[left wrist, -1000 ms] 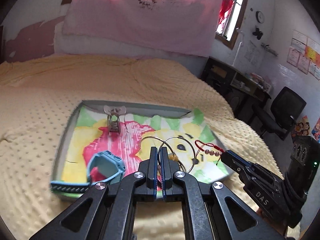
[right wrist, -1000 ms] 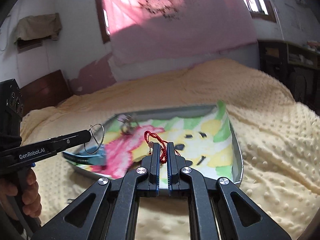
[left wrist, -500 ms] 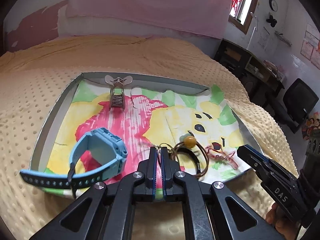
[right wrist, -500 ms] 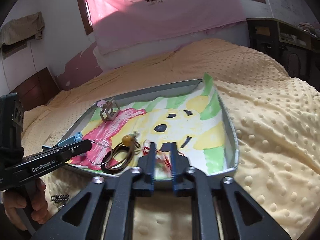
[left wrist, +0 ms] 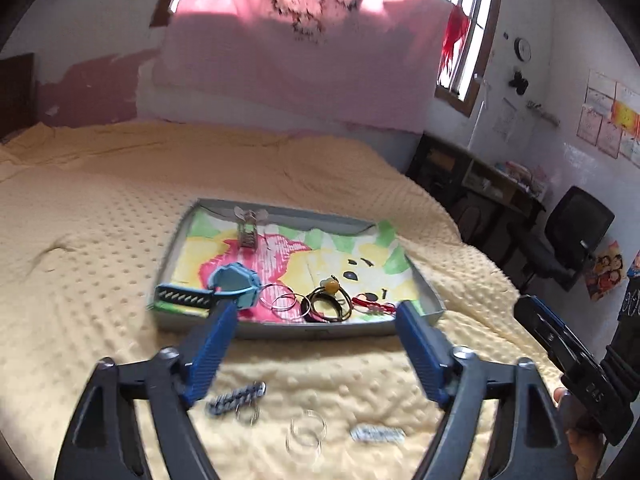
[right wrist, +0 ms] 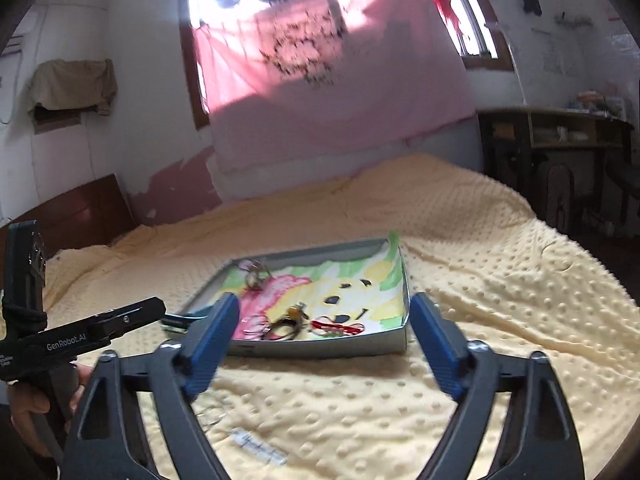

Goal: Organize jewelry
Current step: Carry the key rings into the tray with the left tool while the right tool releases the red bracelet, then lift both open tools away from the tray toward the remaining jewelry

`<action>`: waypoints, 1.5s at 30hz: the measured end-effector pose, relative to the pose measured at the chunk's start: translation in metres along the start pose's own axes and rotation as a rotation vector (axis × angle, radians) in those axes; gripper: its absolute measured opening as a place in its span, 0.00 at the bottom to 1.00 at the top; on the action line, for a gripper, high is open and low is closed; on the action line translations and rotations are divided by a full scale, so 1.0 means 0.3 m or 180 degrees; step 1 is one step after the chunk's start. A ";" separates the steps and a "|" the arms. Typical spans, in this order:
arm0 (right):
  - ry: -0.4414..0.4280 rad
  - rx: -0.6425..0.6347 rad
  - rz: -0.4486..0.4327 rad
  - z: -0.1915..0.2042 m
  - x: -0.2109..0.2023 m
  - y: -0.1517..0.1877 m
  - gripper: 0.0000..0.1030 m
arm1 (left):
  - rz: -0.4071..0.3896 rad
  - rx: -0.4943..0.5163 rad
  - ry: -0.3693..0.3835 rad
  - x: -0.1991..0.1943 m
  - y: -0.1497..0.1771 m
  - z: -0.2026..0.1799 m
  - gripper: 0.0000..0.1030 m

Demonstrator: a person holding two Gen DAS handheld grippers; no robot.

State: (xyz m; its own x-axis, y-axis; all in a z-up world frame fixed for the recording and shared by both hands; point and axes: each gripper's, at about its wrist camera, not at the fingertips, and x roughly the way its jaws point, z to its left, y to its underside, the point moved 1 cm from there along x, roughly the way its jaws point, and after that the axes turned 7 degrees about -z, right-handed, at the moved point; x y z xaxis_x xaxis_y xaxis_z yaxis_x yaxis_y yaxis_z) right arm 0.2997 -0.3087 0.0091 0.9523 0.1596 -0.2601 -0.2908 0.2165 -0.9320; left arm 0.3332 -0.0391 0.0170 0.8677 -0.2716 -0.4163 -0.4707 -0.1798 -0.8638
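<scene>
Both jaws stood wide and empty as the left hand-held gripper (left wrist: 316, 320) and right hand-held gripper (right wrist: 326, 320) hung short of the tray (left wrist: 320, 330), which already held a watch (left wrist: 234, 284) and bracelets. Ahead, below the left one, clear rings (left wrist: 306, 434) and a chain (left wrist: 236, 398) lay on the bed, likely the next pick-up, demanding a low, careful pinch.

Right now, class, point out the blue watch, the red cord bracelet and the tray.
blue watch (left wrist: 235, 283), left wrist view, on its blue case.
red cord bracelet (left wrist: 370, 305), left wrist view, on the red cord.
tray (right wrist: 320, 347), right wrist view, on its near grey wall.
</scene>
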 end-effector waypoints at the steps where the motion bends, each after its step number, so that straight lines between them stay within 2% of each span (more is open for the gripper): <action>1: -0.0014 -0.0016 -0.0051 0.011 -0.042 -0.008 0.89 | -0.0090 0.0013 -0.0003 -0.057 0.004 -0.006 0.93; 4: -0.0055 -0.0052 -0.0198 0.041 -0.171 -0.012 0.99 | -0.0349 0.0100 -0.0070 -0.213 0.018 -0.025 1.00; 9: -0.0140 -0.0112 -0.0376 0.095 -0.371 0.015 0.99 | -0.0613 0.0299 -0.0272 -0.438 0.075 -0.057 1.00; 19: -0.0192 -0.0209 -0.0297 0.163 -0.674 0.071 0.99 | -0.0748 0.0353 -0.0312 -0.738 0.190 -0.061 1.00; 25: -0.0254 -0.0250 -0.0123 0.190 -0.831 0.090 0.99 | -0.0796 0.0377 -0.0352 -0.867 0.247 -0.062 1.00; 28: -0.0196 -0.0310 -0.0033 0.205 -0.898 0.114 0.99 | -0.0789 0.0363 -0.0383 -0.906 0.281 -0.049 1.00; 32: -0.0140 -0.0337 0.0077 0.205 -0.926 0.175 0.99 | -0.0701 0.0377 -0.0439 -0.927 0.340 -0.043 1.00; 37: -0.0083 -0.0324 0.0178 0.203 -0.883 0.266 0.99 | -0.0558 0.0431 -0.0534 -0.904 0.412 -0.028 1.00; 45: -0.0116 -0.0350 0.0144 0.217 -0.761 0.251 0.99 | -0.0503 0.0384 -0.0608 -0.820 0.379 0.003 1.00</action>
State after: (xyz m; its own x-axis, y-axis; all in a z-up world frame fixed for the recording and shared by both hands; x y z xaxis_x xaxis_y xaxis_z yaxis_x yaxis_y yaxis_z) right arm 0.0544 -0.2662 0.0148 0.9339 0.2020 -0.2949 -0.3195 0.1017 -0.9421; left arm 0.0663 0.0082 0.0209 0.9486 -0.0637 -0.3099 -0.3147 -0.0889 -0.9450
